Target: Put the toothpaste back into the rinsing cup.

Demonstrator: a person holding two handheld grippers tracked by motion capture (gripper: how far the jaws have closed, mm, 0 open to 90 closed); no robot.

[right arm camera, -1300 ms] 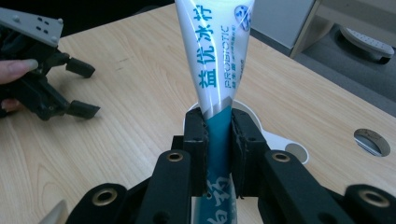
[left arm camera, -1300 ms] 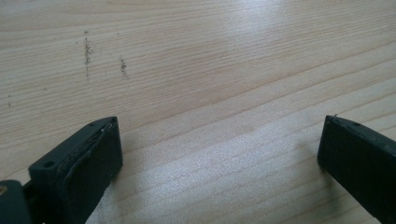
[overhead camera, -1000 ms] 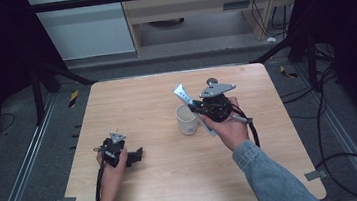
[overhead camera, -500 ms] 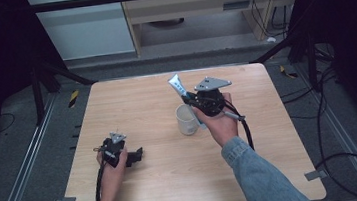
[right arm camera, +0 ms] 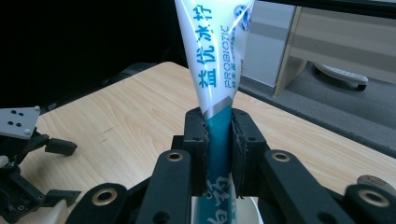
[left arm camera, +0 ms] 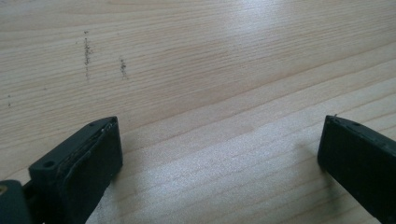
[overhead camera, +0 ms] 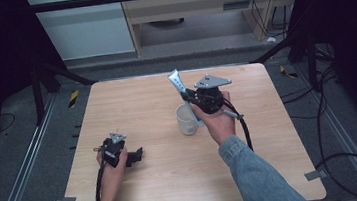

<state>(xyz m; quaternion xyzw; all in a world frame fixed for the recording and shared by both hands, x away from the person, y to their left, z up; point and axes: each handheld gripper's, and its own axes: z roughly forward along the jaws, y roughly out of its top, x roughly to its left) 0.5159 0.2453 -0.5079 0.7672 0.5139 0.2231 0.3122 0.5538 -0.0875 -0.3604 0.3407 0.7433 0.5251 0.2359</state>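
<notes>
Pale wood surface [overhead camera: 165, 182] stood in a dim room w/ a cabinet behind, and carried little beyond a white cup [overhead camera: 186, 119] near its middle. My right tongs [overhead camera: 190, 97] were pinching a toothpaste tube [overhead camera: 177, 82] low on its teal part, jaws pressed tight on both sides, crimped end pointing up & tilted away from me; the right gripper view showed the tube [right arm camera: 215, 70] upright between the pads, the cup rim [right arm camera: 254, 210] just below. So the tube hung above the cup, cap end down toward its mouth, whether inside yet I couldn't tell. My left tongs [overhead camera: 137, 156] lay idle on the wood, well apart, jaws spread, nothing between. Step in hand, I judged: standing the tube in the cup. Next move called for lowering it straight, then spreading the jaws w/o tipping the cup.
</notes>
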